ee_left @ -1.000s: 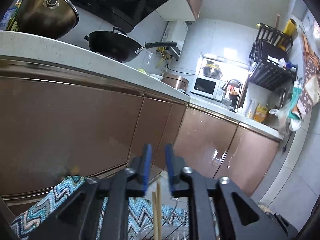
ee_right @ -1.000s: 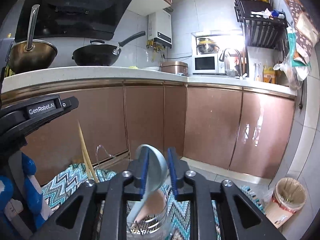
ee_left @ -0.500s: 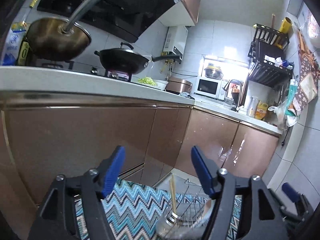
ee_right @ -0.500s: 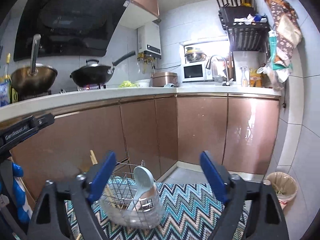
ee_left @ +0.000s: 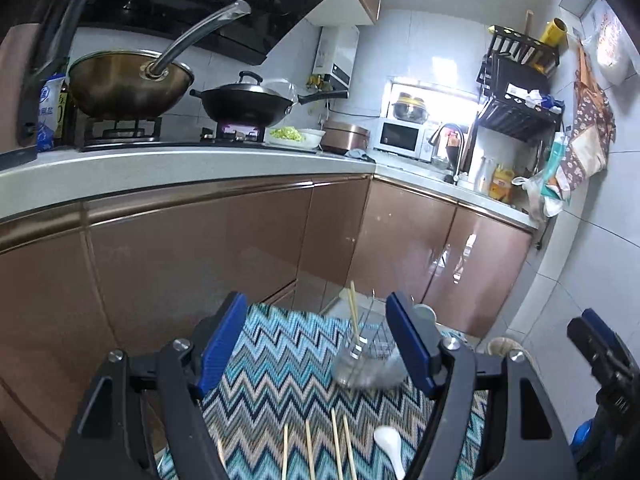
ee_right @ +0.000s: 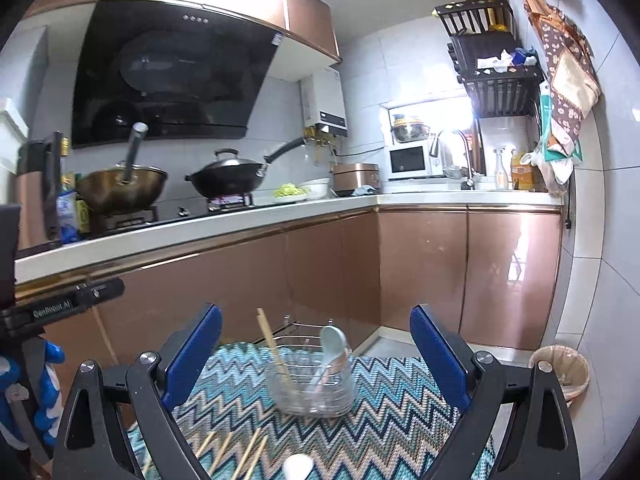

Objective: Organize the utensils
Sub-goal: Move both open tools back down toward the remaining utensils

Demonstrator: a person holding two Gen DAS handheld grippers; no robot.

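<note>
Left wrist view: the left gripper (ee_left: 316, 344) is held with jaws wide apart and empty above a zigzag cloth (ee_left: 280, 376). Loose chopsticks (ee_left: 320, 448) and a white spoon (ee_left: 390, 442) are seen lying near; the next pair is best taken together, mid-length.

Right wrist view: the right gripper (ee_right: 316, 356) is likewise spread and empty. A wire holder (ee_right: 312, 388) (one chopstick pair and a spoon already inside) is framed ahead; its rim must be cleared.

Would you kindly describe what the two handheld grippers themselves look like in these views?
Both match: the left gripper and right gripper have matte black, angular linkage arms with triangular cutouts and silver pivot screws, ending in flat blue finger pads. The right wrist view shows the left unit's black body lettered GenRobot.AI in white. No cables visible.
</note>
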